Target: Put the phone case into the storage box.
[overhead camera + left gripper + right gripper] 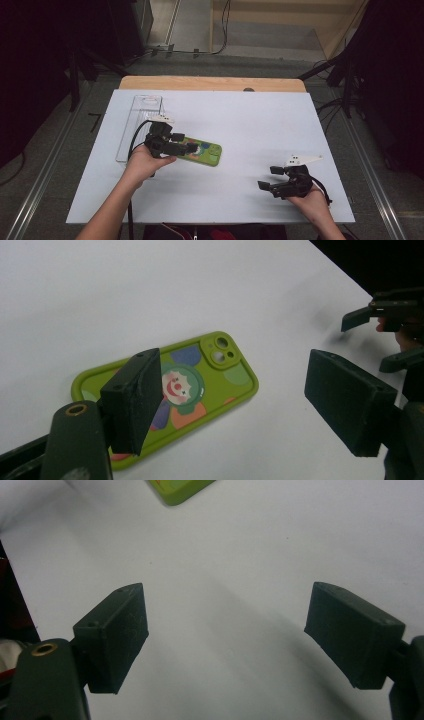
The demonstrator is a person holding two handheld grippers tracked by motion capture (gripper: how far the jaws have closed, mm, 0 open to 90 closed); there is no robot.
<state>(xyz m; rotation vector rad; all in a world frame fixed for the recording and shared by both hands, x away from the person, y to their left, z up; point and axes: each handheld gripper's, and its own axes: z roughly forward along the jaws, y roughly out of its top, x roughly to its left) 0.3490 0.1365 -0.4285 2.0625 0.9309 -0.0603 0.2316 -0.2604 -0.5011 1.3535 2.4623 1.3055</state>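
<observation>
A green phone case [202, 151] is lying flat on the white table [250, 125], long axis running left to right – the left gripper [187, 148] is hovering wide-jawed over its left end, while the right gripper [267, 179], also gaping and empty, is waiting well apart to its right.

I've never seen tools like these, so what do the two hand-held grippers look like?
Each is a black hand-held tool. The left gripper and the right gripper each end in two blocky black rectangular jaws on dark arms; a brass-coloured ring sits at one jaw's base. A pale three-cornered plate tops each, and a black cable trails back. The person's forearms are bare, no sleeves.
</observation>
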